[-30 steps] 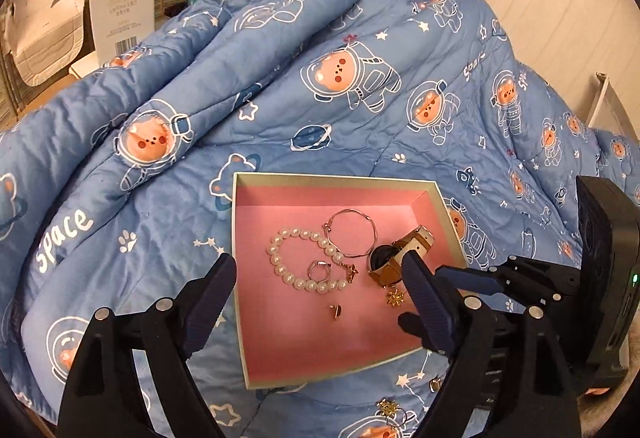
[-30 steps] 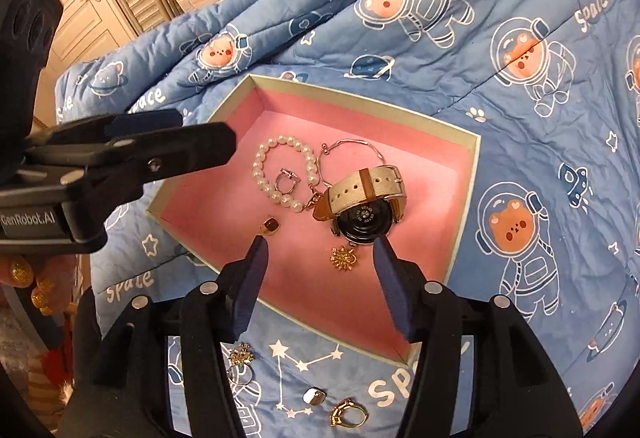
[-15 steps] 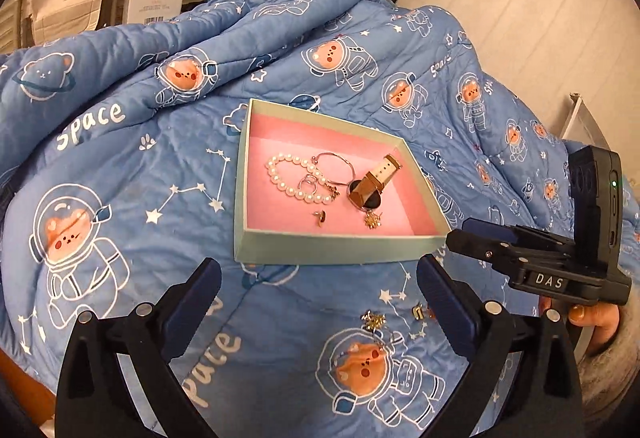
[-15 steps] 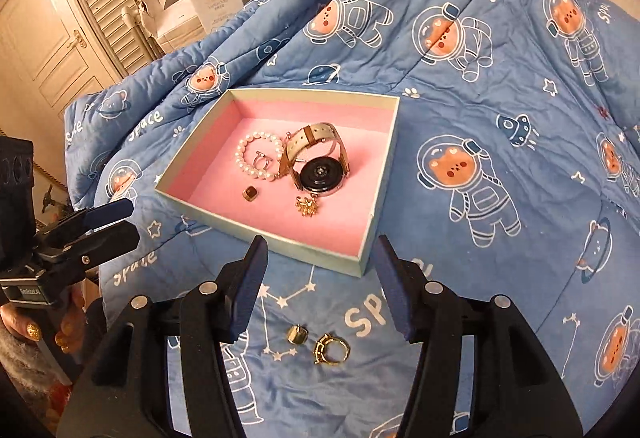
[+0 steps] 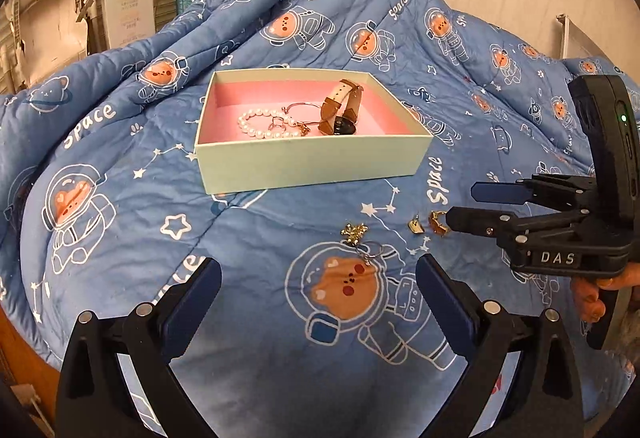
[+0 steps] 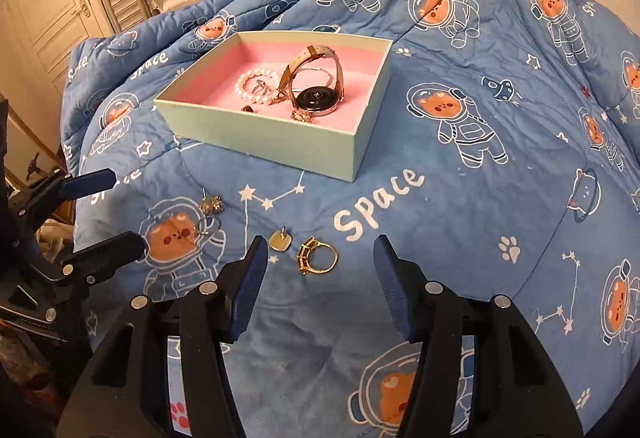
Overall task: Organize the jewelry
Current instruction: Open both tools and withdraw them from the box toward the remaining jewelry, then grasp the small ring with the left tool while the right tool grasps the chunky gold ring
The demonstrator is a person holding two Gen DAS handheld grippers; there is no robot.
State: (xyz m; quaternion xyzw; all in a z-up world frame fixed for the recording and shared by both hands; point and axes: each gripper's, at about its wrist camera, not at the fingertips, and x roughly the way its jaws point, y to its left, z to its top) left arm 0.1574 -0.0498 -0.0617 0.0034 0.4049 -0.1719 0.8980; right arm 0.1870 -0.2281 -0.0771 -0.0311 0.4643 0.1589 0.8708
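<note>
A mint box (image 5: 312,162) (image 6: 256,134) with a pink lining sits on the blue quilt. It holds a watch (image 5: 340,110) (image 6: 316,98), a pearl bracelet (image 5: 260,126) (image 6: 252,82) and small pieces. Loose on the quilt in front of it lie a gold ring (image 6: 316,256) (image 5: 437,223), a square stud (image 6: 281,239) (image 5: 415,225), a flower earring (image 5: 354,231) (image 6: 211,204) and a thin silver ring (image 5: 374,252). My right gripper (image 6: 320,244) (image 5: 462,204) stands open just short of the gold ring. My left gripper (image 5: 318,270) (image 6: 122,208) is wide, its jaws closing slightly on nothing, near the flower earring.
The blue space-print quilt (image 5: 120,222) rises in folds behind the box. A white carton (image 5: 128,6) and shelving stand at the back left, and a pale wall at the right. A hand (image 5: 596,298) holds the right gripper's grip.
Both grippers have drawn back from over the box toward the near quilt. The box now lies farther off, and the loose pieces in front of it have come into full view.
</note>
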